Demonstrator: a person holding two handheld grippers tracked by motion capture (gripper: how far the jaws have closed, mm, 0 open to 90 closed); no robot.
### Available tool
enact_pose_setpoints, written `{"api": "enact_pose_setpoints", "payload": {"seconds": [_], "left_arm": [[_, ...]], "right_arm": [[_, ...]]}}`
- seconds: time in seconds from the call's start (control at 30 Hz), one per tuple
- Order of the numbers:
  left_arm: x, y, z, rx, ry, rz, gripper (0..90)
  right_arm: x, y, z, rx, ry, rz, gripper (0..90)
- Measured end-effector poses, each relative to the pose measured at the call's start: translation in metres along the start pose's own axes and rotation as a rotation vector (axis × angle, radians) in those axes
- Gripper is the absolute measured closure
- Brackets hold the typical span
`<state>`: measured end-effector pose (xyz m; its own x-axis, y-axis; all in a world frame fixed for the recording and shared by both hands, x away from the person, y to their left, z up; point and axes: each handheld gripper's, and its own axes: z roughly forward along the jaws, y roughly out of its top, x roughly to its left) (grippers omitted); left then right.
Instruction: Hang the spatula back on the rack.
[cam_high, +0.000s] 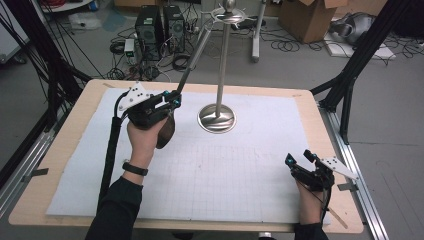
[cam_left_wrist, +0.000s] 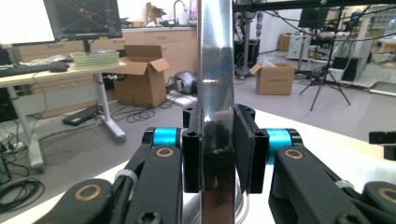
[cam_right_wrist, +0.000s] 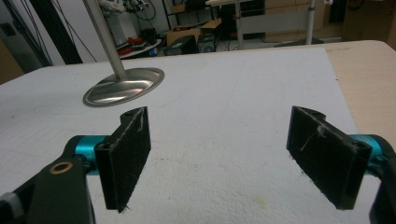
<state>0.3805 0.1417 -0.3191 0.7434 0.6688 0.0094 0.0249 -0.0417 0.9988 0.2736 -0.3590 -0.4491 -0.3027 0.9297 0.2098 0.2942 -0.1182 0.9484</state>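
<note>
Jaws on the left gripper (cam_left_wrist: 218, 149) pinch a long metal utensil handle (cam_left_wrist: 215, 70), pads tight on both sides; the handle runs up past the jaws toward the top of the stand (cam_high: 218, 102). Its dark bowl end (cam_high: 166, 132) hangs below the jaws, beside the wrist. Right gripper (cam_right_wrist: 229, 158) jaws spread wide, nothing between, low over the white mat (cam_right_wrist: 233, 93) on the tabletop (cam_high: 65, 145); stand base (cam_right_wrist: 123, 86) ahead of them.

The stand (cam_high: 217, 118) was shiny silver, the mat (cam_high: 240, 170) white with a faint grid, the table (cam_high: 310, 102) light wood, both grippers black with blue parts.
</note>
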Motion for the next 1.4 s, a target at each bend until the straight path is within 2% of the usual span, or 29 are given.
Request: {"api": "enact_pose_setpoints", "payload": {"seconds": [0.3,0.7,1.17,1.27,1.4], "left_arm": [[0.003,-0.008,0.012,-0.013,-0.021,-0.017,74.4],[0.004,-0.02,0.03,-0.024,-0.015,-0.002,74.2],[0.001,-0.026,0.043,-0.008,-0.02,-0.004,73.7],[0.0,-0.023,0.042,-0.025,-0.016,-0.005,67.5],[0.0,-0.018,0.035,-0.004,-0.023,-0.01,54.2]], "right_arm": [[0.0,0.0,0.0,0.001,0.001,0.002,21.0],[0.0,0.0,0.001,-0.002,0.003,-0.001,21.0],[0.0,0.0,0.001,0.001,0.003,-0.002,21.1],[0.0,0.0,0.001,0.004,0.003,-0.005,21.1],[0.0,0.0,0.001,0.005,0.003,-0.008,21.0]]}}
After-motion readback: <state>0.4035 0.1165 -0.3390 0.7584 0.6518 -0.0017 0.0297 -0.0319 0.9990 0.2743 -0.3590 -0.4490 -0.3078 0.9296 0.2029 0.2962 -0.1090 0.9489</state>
